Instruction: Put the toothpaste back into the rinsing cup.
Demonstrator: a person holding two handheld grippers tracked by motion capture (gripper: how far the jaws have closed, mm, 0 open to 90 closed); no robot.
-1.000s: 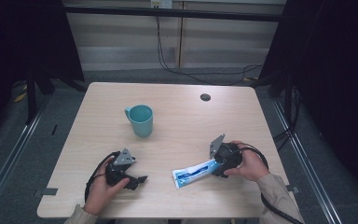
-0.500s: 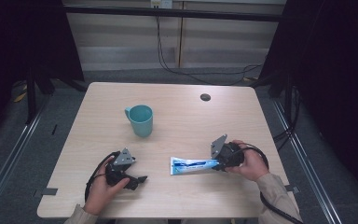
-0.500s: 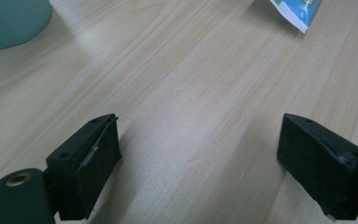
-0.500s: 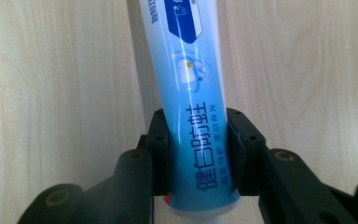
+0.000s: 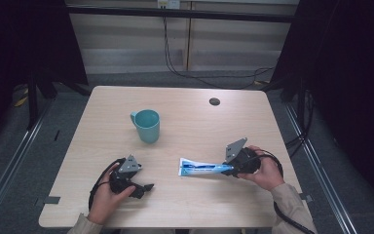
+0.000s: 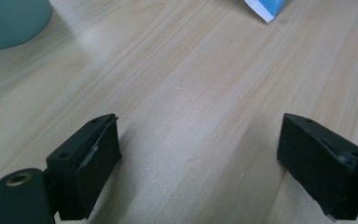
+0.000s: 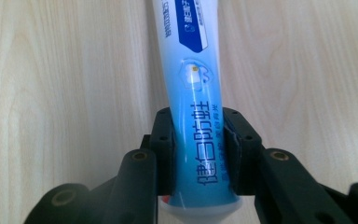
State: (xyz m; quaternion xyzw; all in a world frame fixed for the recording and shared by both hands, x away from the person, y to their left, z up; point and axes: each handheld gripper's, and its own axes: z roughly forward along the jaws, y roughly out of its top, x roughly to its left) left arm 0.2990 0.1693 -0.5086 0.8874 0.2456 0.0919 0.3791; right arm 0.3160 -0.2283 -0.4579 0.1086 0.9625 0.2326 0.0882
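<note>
Toothpaste tube (image 7: pixel 196 126) sits clamped in right claw (image 7: pixel 198 154), seemingly just closed; left claw (image 6: pixel 200 158) gapes empty.

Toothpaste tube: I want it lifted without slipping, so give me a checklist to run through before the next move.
1. Right tool shut on the toothpaste tube; its jaws have just been closing: ok.
2. Grip at the cap end, pads on both sides: ok.
3. Tube off the table: cannot tell.
4. Left tool open, nothing between its jaws: ok.
5. Teal cup upright, apart from the tube: ok.
6. Cap tight: cannot tell.
</note>
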